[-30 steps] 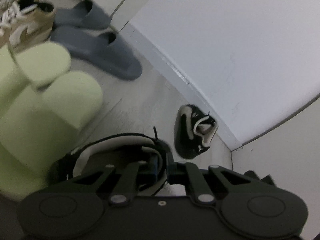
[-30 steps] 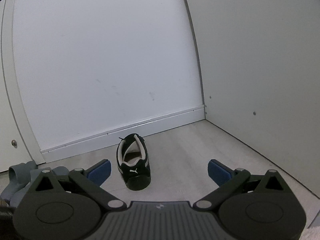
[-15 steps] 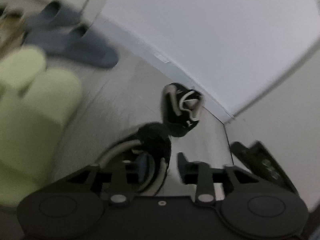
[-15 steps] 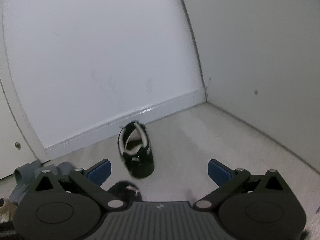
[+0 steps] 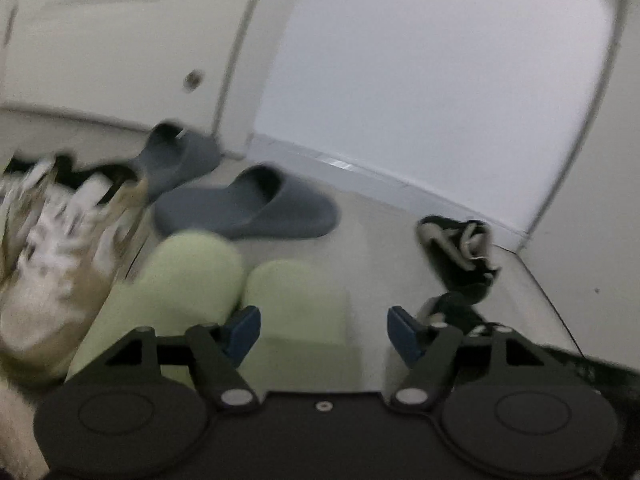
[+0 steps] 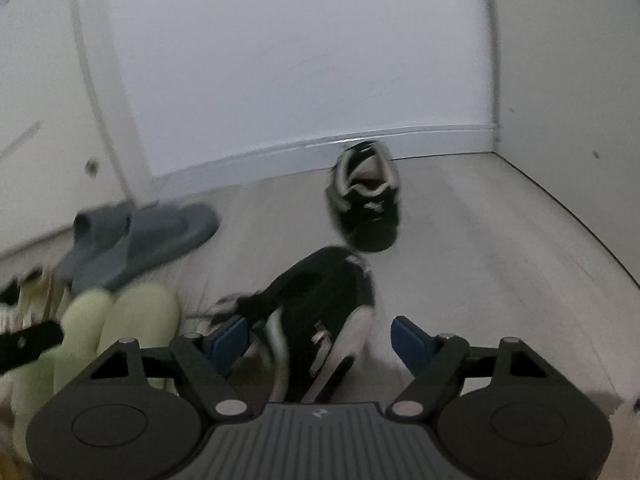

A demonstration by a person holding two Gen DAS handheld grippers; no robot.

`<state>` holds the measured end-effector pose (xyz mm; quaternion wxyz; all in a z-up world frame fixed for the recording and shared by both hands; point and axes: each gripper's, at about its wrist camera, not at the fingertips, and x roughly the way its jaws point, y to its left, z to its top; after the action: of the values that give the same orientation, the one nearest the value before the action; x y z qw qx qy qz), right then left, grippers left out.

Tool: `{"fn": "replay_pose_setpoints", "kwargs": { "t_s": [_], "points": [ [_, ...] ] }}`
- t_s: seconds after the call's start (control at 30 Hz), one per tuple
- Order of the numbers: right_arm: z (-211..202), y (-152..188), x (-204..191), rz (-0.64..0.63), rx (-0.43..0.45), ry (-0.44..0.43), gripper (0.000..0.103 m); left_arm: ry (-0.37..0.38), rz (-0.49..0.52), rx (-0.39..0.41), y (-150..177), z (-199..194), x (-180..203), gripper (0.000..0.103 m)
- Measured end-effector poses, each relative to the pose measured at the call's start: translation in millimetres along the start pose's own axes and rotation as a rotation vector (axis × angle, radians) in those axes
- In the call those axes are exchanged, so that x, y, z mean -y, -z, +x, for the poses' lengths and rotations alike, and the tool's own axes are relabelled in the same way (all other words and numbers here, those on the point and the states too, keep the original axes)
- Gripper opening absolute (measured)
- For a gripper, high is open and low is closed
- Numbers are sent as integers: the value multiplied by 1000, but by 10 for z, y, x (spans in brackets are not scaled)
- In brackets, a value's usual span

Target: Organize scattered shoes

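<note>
Blk/white sneaker [image 6: 366, 196], upper centre of right wrist view, near baseboard [image 6: 256, 156]; blurred. 2nd blk sneaker [image 6: 320, 304], lower centre, between right gripper [image 6: 320, 334] fingers, jaws spread, contact unclear. Left gripper [image 5: 324, 330] spread wide, empty. Grey slides [image 5: 248, 210] mid-frame; green slippers [image 5: 224, 292] lower left, part-hidden by gripper. Tan/white sneakers [image 5: 60, 240] far left, smeared, cut off. Grey floor [image 6: 500, 248].

Left gripper [image 5: 324, 330] now open and empty, no longer clamped on the black sneaker [image 6: 320, 304]. Sneaker now down on the floor [image 6: 480, 240], just behind its mate [image 6: 366, 200], between the spread right gripper [image 6: 320, 338] fingers.
</note>
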<state>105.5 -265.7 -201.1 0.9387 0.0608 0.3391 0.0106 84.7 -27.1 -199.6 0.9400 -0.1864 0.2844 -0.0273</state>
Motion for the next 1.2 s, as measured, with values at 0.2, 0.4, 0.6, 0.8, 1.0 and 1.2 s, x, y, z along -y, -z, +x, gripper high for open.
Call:
{"fn": "replay_pose_setpoints", "kwargs": {
  "t_s": [0.2, 0.4, 0.6, 0.8, 1.0, 1.2],
  "points": [
    [100, 66, -151, -67, -40, 25, 79, 30, 109, 14, 83, -15, 155, 70],
    [244, 111, -78, -66, -110, 109, 61, 40, 105, 21, 77, 6, 143, 70],
    [254, 82, 130, 35, -135, 52, 25, 45, 107, 12, 82, 12, 135, 69],
    [183, -2, 637, 164, -122, 199, 21, 42, 104, 1, 80, 40, 125, 69],
    [66, 10, 1022, 321, -116, 361, 20, 29, 123, -2, 93, 51, 150, 69],
    [56, -17, 1156, 348, -125, 338, 35, 28, 142, -20, 45, 127, 243, 71]
  ]
}}
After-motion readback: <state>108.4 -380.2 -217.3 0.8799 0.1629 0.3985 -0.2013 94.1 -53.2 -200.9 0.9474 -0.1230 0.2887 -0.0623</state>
